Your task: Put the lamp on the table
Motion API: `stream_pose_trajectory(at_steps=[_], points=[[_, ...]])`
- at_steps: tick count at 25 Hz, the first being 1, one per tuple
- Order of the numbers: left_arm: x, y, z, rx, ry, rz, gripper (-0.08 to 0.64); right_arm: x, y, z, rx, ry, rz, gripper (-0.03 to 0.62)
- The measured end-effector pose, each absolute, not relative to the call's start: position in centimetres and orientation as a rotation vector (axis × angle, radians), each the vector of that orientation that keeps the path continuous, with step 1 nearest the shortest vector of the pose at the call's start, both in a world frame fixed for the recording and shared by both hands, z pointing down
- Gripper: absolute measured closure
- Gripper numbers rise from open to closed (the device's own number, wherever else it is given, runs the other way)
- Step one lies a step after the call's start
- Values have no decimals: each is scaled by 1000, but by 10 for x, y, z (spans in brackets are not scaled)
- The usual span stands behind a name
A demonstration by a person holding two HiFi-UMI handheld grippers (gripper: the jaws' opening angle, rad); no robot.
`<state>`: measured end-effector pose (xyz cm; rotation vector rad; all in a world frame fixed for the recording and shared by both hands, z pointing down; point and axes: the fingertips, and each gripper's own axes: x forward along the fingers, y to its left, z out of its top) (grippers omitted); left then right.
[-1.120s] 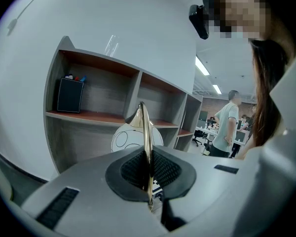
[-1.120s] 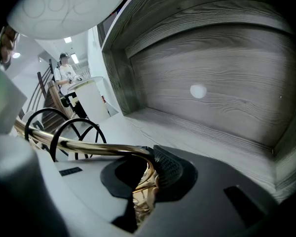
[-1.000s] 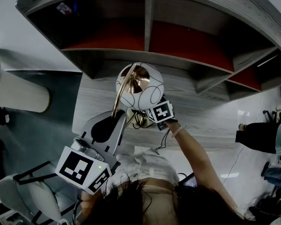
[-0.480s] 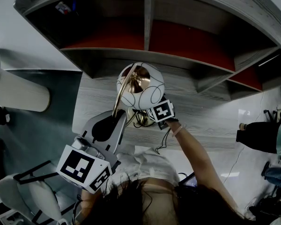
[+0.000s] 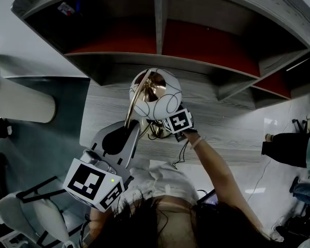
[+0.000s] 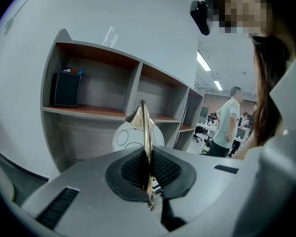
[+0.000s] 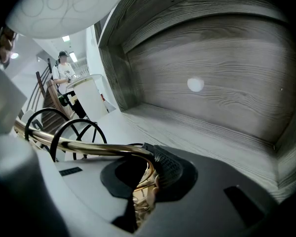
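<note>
Grey wooden shelf unit with red-brown boards [image 5: 157, 19] fills the far side, split into open compartments. Below and nearer is the grey wood-grain table top [image 5: 232, 123].

Lamp with white globe shade, black ring lines and curved gold metal stem [image 5: 156, 94] is over the middle of the table top, just in front of the shelf unit. Shade is at the far end, and the gold stem [image 5: 133, 105] arches back toward the near-left. Cannot tell if its base rests on the wood.

Left gripper [image 5: 128, 132], grey body with marker cube, comes in from near-left. In the left gripper view its jaws are pressed onto the thin gold stem [image 6: 146, 132], which runs upright between the black pads, with the shade behind.

Right gripper [image 5: 163, 129] comes in from near-right under the shade. In the right gripper view its jaws pinch the gold metal at the lamp's lower end [image 7: 147, 174], with a gold tube leading left out of the pads.

Person in white T-shirt [image 6: 227, 125] stands far right in the room. Small black box [image 6: 68, 89] sits in the left shelf compartment.
</note>
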<state>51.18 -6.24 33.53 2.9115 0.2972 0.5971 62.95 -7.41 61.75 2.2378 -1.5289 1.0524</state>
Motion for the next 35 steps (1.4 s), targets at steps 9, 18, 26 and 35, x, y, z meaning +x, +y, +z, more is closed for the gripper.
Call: stream_pose_trajectory(at_steps=[9,18,26,35], points=[[513,-59,334,2912,324,597,551,628,-77,618,2243,-1541,1057,552],[525,-38,341,2918,370,616,551,632,-68,623,2262,-1585,1060,552],[527,-34,339,2931,387,632,551,629,-79,613,2289,-1652,1017,552],[529,-36,339,2932,348,641,549,631,-69,624,2295,-1567,1092,552]])
